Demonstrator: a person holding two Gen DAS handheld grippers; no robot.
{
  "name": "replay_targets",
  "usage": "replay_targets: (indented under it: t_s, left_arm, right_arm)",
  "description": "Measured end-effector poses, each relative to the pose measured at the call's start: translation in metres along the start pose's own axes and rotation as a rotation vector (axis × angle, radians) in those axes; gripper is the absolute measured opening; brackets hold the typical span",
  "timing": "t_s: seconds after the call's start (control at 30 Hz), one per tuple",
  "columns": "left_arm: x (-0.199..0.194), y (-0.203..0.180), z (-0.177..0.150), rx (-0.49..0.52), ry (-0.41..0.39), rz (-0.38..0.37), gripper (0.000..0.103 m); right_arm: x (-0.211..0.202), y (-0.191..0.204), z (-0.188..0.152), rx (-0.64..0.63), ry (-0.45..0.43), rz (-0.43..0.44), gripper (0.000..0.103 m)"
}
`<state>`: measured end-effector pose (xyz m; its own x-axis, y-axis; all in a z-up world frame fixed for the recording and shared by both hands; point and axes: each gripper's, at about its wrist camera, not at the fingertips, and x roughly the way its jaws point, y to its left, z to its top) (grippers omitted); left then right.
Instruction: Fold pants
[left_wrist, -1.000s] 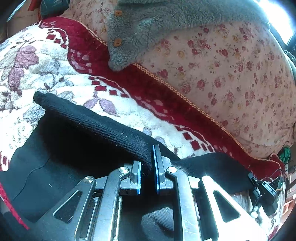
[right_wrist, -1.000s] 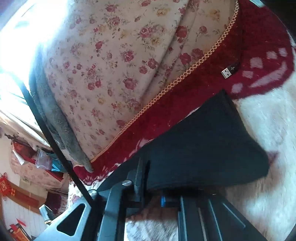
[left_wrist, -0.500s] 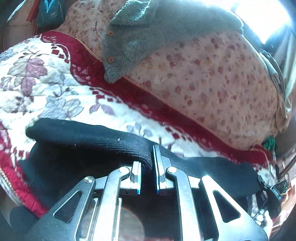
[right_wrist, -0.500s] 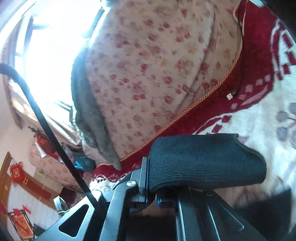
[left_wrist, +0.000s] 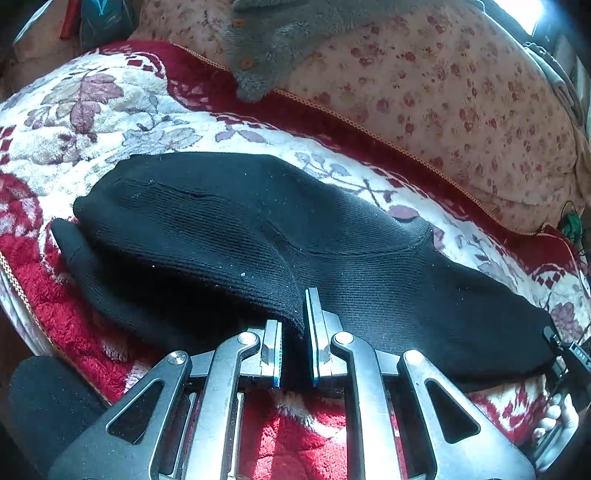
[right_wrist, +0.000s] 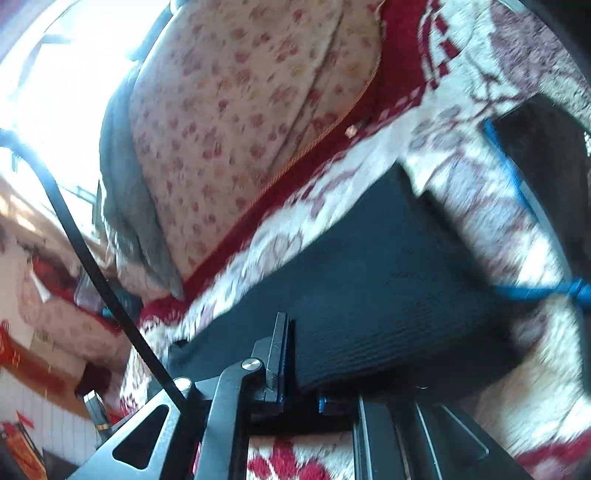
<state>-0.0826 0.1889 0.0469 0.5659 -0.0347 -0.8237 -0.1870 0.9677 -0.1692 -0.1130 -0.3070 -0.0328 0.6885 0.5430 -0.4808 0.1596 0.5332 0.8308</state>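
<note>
Pants (left_wrist: 295, 236) folded over on blanket (left_wrist: 110, 110), near edge pinched in left gripper (left_wrist: 293, 354) and right gripper (right_wrist: 301, 391). Risks: uneven release skewing the fold; knit snagging pads, dragging layers apart.

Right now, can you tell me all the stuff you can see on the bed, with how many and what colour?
pants: one, black knit, lying folded over on the blanket, near edge held by both tools
blanket: one, white with purple flowers and a red border, under the pants
quilt: one, cream with small red flowers, heaped behind the blanket
fuzzy garment: one, grey with orange buttons, draped over the quilt
cable: one, blue, at the right of the right wrist view
left tool: one, silver with blue pads, shut on the pants edge
right tool: one, dark, shut on the pants edge
</note>
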Motion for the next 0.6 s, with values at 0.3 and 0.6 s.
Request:
replay_targets:
  t_s: [0.3,0.6]
  left_arm:
    - [-0.004,0.007,-0.003,-0.034,0.008,-0.027,0.01]
    - [-0.037,0.036,0.0,-0.096,-0.035,-0.019,0.02]
  right_arm:
    - [-0.012,0.003,-0.008,-0.046,0.042,-0.096,0.007]
    - [-0.054,0.027,-0.01,-0.087,0.039,-0.225,0.016]
